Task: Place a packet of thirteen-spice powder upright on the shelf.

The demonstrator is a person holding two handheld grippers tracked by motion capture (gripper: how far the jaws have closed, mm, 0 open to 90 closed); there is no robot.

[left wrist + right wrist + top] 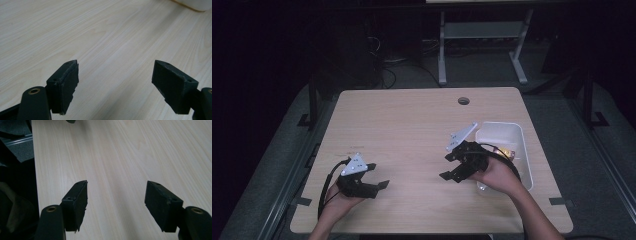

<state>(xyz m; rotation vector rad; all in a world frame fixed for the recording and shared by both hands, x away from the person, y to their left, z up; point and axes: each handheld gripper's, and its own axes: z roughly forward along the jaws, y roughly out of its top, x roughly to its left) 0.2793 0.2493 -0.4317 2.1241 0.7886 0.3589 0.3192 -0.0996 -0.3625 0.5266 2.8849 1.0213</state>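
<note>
My left gripper (379, 175) rests low over the near left part of the light wooden table (412, 130), held by a hand, and points right. In the left gripper view its jaws (115, 72) stand open with bare wood between them. My right gripper (445, 167) hovers at the near right, pointing left toward the other one. Its jaws are open in the right gripper view (116, 192), and nothing lies between them. A white bin (504, 131) sits just behind the right hand, with a small yellowish item (507, 151) inside that is too small to make out.
A round cable hole (463, 101) marks the table's far edge. A corner of the white bin (197, 5) shows at the top right of the left gripper view. The right gripper view shows the table's edge (35, 170) on its left, with dark floor beyond.
</note>
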